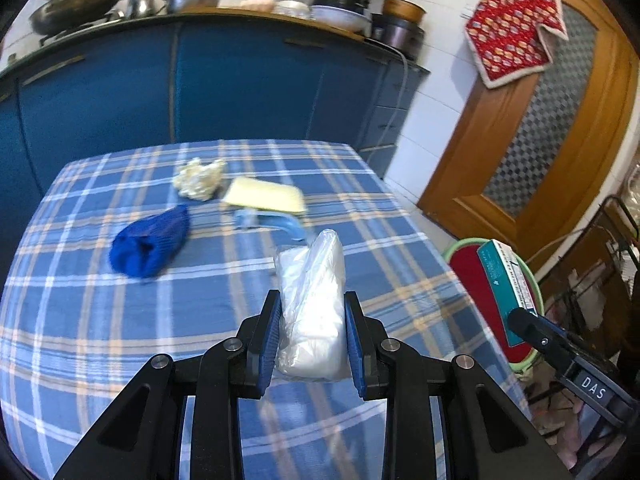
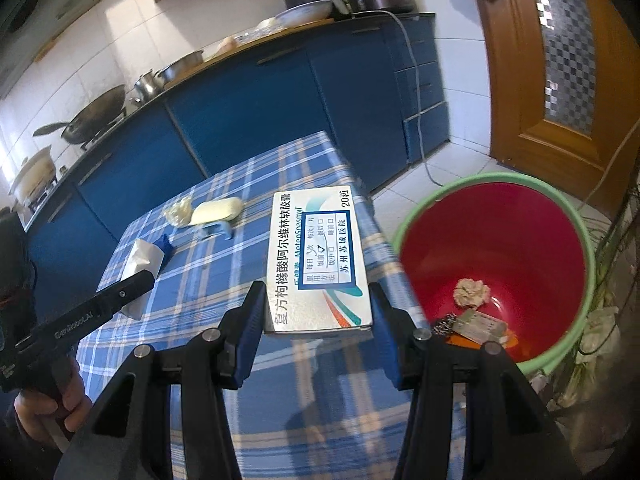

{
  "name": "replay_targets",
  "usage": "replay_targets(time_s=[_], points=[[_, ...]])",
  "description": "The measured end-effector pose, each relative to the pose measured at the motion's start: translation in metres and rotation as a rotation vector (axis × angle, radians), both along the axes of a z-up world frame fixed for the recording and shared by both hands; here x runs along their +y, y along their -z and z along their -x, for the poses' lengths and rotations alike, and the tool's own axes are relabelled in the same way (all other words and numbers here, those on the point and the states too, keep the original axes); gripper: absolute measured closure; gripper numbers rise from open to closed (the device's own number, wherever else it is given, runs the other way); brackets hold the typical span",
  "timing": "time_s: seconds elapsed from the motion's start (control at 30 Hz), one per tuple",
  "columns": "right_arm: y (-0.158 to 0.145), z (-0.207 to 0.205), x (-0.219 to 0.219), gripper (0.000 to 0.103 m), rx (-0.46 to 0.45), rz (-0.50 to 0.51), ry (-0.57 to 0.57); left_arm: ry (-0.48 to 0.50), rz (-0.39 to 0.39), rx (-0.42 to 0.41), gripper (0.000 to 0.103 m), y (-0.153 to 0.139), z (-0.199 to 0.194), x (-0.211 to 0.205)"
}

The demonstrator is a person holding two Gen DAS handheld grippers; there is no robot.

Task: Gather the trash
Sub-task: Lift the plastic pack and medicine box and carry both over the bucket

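Right wrist view: a light, stiff medicine box (image 2: 318, 264) is clamped across its long sides by the right hand-held gripper (image 2: 318, 320) beside the desk's edge; a soft, slippery plastic bag (image 1: 314, 320) is squeezed by the left hand-held gripper (image 1: 312, 344).

2 tongs (image 1: 312, 332) (image 2: 316, 332), 1 med box (image 2: 320, 260), 1 plastic bag (image 1: 316, 304), 1 bucket (image 2: 576, 216), 1 blue cloth (image 1: 150, 242), 1 sponge (image 1: 264, 196).

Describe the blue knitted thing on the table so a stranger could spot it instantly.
Start at the table with the blue plaid cloth. Towards its far half lie a crumpled paper ball, a pale yellow sponge and, nearest the camera, the blue knitted item. It alone is solid dark blue, soft and ribbed.
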State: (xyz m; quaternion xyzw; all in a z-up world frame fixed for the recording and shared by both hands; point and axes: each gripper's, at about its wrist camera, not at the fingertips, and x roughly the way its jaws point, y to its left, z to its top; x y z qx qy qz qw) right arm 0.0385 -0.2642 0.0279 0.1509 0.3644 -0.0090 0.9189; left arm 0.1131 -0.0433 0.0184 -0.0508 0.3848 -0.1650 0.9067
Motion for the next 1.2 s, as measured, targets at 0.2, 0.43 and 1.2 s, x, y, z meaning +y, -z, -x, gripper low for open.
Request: replay_targets(time_s=[0.2, 0.43, 1.2], points=[[0.0, 0.009, -0.019, 0.05, -0.008, -0.016, 0.045, 0.066, -0.016, -0.02, 0.072, -0.007, -0.001, -0.033], [0.002, 0.019, -0.044, 0.05, -0.009, -0.036, 0.096, 0.148, -0.028, -0.04, 0.072, -0.013, -0.003, -0.075], [0.037, 0.025, -0.117, 0.05, 0.065, -0.095, 0.267, 0.336, -0.103, 0.004, 0.072, 0.015, -0.018, -0.181]])
